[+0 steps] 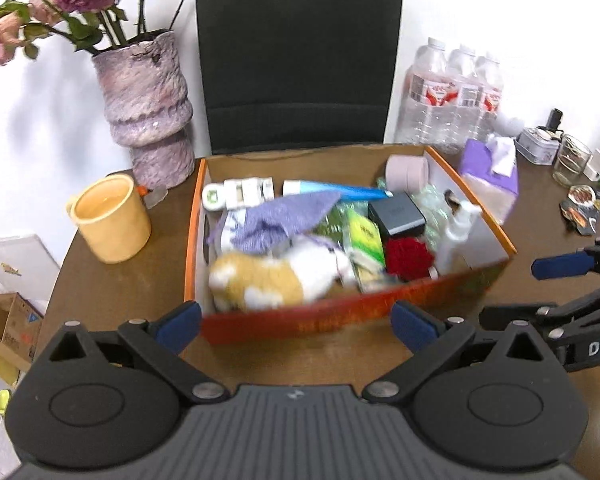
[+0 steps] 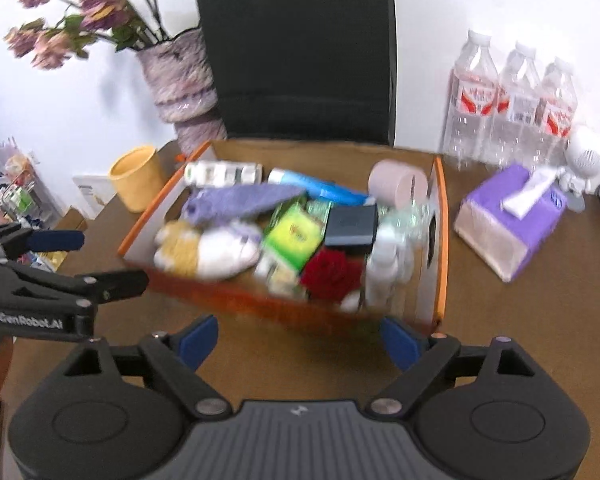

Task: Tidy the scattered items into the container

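Observation:
An orange cardboard box (image 1: 440, 286) sits on the brown table, also in the right wrist view (image 2: 442, 216). It holds a plush toy (image 1: 268, 274), a purple cloth (image 1: 284, 216), a blue tube (image 1: 340, 189), a black box (image 1: 398, 214), a red rose (image 1: 408, 258), a green packet (image 1: 364, 236), a white spray bottle (image 1: 456, 236) and a pink roll (image 1: 406, 170). My left gripper (image 1: 296, 322) is open and empty just before the box's near wall. My right gripper (image 2: 300, 340) is open and empty, also before the box. Both views are blurred.
A yellow mug (image 1: 110, 218) and a purple vase of flowers (image 1: 148, 108) stand left of the box. A purple tissue box (image 2: 512, 220), water bottles (image 2: 512, 108) and small jars (image 1: 572, 160) are at the right. A black chair back (image 1: 296, 56) stands behind.

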The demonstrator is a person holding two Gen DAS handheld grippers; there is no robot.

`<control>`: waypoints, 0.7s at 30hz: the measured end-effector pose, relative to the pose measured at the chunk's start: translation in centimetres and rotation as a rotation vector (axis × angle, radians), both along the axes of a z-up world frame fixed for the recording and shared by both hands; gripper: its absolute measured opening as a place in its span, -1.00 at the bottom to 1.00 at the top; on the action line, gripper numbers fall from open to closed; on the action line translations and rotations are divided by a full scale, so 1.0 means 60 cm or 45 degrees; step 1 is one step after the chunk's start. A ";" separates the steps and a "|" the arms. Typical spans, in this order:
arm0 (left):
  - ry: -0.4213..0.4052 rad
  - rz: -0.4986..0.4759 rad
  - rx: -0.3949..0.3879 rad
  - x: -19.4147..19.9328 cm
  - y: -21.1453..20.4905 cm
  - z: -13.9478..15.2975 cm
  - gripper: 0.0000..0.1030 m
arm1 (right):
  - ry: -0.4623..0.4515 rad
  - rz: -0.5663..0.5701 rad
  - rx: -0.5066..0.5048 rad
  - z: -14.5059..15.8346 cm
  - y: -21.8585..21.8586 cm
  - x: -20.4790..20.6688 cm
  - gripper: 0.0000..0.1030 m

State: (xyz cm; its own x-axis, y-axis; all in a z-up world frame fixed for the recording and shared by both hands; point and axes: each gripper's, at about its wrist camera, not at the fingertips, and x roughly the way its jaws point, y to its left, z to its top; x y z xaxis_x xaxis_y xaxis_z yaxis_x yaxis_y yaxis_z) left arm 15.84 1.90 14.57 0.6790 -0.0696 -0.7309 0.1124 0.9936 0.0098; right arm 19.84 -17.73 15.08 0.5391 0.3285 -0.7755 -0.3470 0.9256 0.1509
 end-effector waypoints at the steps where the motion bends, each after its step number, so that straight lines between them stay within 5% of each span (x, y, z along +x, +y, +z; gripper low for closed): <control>1: -0.002 0.000 -0.010 -0.013 0.000 -0.001 1.00 | 0.003 -0.003 -0.002 -0.005 -0.002 -0.012 0.71; 8: -0.060 0.016 -0.038 -0.113 -0.009 -0.020 1.00 | 0.011 -0.010 0.036 -0.037 -0.019 -0.100 0.74; 16: -0.009 0.041 -0.125 -0.197 -0.015 -0.110 1.00 | -0.020 -0.047 0.072 -0.103 -0.024 -0.200 0.74; 21: -0.115 0.139 -0.103 -0.262 0.002 -0.166 1.00 | -0.126 -0.151 0.054 -0.150 -0.020 -0.265 0.75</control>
